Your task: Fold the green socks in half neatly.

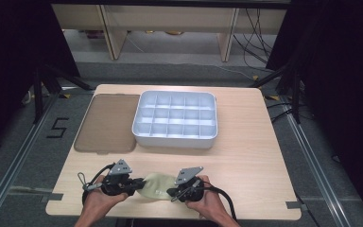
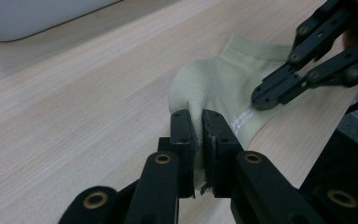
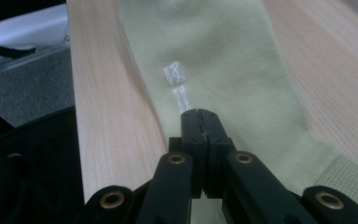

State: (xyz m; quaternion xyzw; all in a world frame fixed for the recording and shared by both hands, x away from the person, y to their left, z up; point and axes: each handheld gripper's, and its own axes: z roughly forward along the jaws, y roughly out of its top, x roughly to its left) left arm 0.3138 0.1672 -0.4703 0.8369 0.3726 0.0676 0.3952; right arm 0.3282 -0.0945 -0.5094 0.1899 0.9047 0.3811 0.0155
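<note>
Two grippers up front: left gripper (image 2: 199, 135) pinching one pale green sock (image 2: 223, 79), right gripper (image 3: 200, 122) closed tight over it. One divided tray (image 1: 144, 124), one brown lid (image 1: 108, 123) behind.

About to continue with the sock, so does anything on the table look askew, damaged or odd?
Nothing damaged. The brown lid lies flat beside the white divided tray. The pale green sock is bunched where the left tongs pinch it and lies close to the table's near edge.
</note>
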